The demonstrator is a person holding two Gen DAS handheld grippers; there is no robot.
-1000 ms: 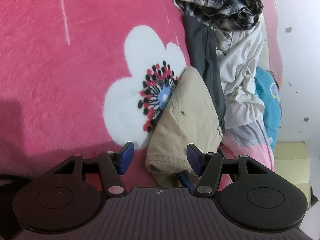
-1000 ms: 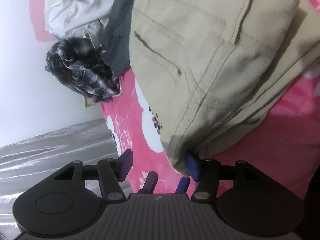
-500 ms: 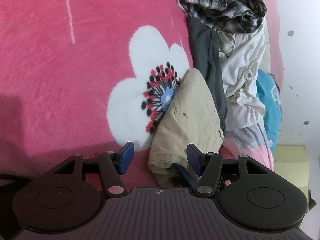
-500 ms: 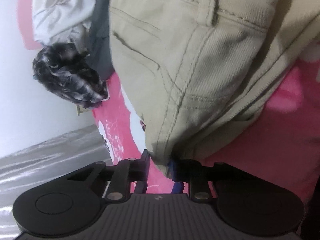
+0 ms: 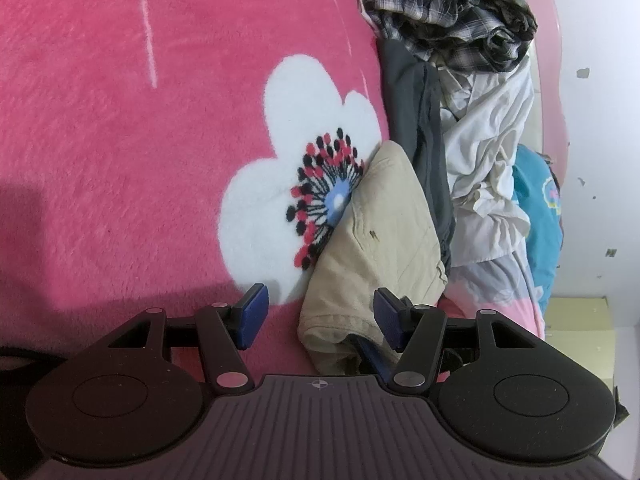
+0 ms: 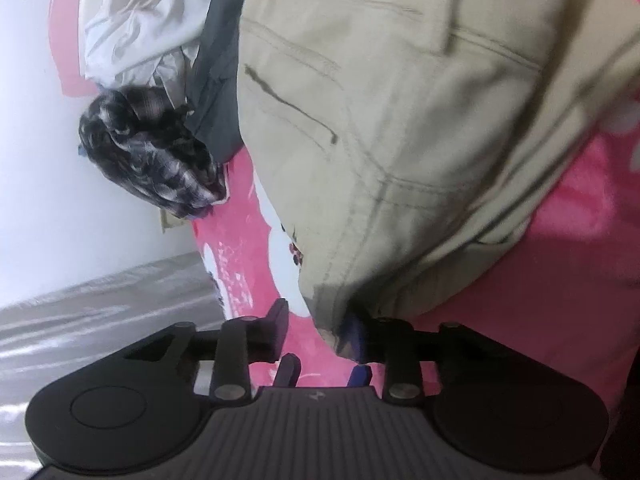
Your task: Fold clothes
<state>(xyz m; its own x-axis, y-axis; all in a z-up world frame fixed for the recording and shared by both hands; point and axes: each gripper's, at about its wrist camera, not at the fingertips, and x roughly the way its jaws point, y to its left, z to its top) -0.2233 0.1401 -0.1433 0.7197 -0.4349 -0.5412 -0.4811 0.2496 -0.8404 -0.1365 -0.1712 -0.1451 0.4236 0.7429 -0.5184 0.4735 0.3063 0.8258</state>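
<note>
Folded beige cotton trousers (image 5: pixel 380 248) lie on the pink fleece flower-print blanket (image 5: pixel 120 140) beside the crumpled clothes heap (image 5: pixel 472 128); right gripper (image 6: pixel 320 330) jaws opening off their corner, left gripper (image 5: pixel 318 314) half-open, empty; next, regrip or pick another garment.

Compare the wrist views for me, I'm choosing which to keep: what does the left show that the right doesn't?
Left only: the blanket's whole flower, a blue garment, the open left gripper.
Right only: the grey floor, the trousers' pocket slit, the right gripper opening at the trousers' edge.
Both: beige trousers, plaid shirt, white garment, pink blanket.
</note>
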